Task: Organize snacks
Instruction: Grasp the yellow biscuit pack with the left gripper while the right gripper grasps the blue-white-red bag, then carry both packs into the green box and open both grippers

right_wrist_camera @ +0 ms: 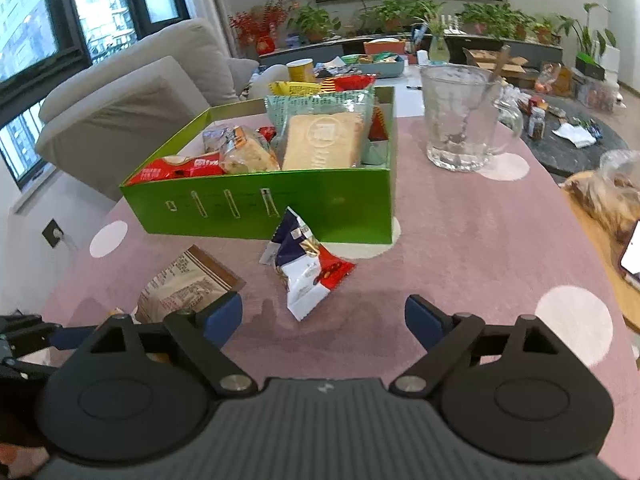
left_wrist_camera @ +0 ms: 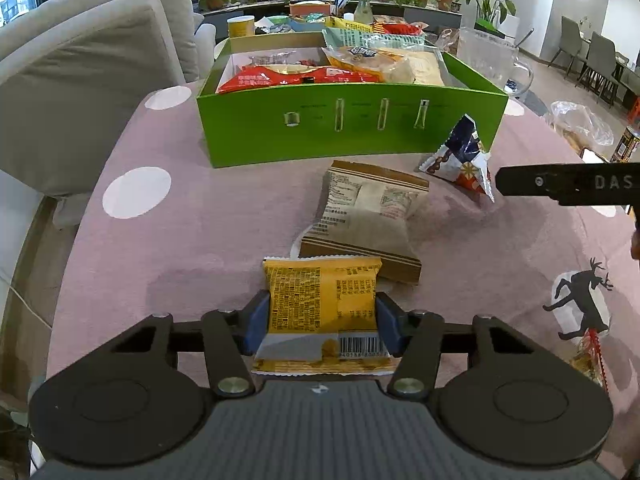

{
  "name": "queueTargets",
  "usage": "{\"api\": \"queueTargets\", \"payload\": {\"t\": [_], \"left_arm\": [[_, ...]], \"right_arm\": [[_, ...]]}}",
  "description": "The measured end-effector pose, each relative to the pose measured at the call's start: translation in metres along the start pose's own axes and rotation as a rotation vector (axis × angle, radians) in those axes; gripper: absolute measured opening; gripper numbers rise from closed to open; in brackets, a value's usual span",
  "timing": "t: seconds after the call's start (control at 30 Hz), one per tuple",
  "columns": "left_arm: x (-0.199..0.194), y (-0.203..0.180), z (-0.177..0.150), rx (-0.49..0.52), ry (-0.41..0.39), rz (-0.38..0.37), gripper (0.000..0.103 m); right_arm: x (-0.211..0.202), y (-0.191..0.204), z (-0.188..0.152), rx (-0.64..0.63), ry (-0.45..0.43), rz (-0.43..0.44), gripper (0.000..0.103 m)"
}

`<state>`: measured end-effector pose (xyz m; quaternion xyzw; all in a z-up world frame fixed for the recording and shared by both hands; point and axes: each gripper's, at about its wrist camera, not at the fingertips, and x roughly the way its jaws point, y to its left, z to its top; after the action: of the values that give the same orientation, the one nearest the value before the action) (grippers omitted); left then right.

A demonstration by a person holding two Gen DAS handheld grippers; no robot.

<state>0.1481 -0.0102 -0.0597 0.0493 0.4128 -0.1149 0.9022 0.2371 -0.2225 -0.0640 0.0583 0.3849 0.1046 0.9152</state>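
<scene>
Now a yellow snack packet on the pink tablecloth is clamped by the left gripper. The right gripper is spread, empty, before a tricolour packet. Next, a lift into the green box is likely required.

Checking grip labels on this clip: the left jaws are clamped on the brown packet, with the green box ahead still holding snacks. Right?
Not quite. In the left wrist view the left gripper has its jaws clamped on the yellow packet; the brown packet lies free beyond it. The green box ahead does hold snacks.
</scene>
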Motion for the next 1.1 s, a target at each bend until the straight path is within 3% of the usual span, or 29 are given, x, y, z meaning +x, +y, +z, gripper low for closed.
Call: {"api": "queueTargets", "payload": {"t": [0.47, 0.77, 1.1], "left_arm": [[0.004, 0.008, 0.004, 0.011, -0.02, 0.044, 0.051], [0.006, 0.012, 0.006, 0.005, -0.018, 0.031, 0.051], [0.003, 0.011, 0.005, 0.007, -0.023, 0.028, 0.051]], "right_arm": [[0.034, 0.012, 0.014, -0.076, 0.027, -0.032, 0.075], [0.053, 0.016, 0.01, -0.139, 0.064, -0.089, 0.074], [0.034, 0.013, 0.008, -0.095, 0.045, -0.057, 0.072]]}}
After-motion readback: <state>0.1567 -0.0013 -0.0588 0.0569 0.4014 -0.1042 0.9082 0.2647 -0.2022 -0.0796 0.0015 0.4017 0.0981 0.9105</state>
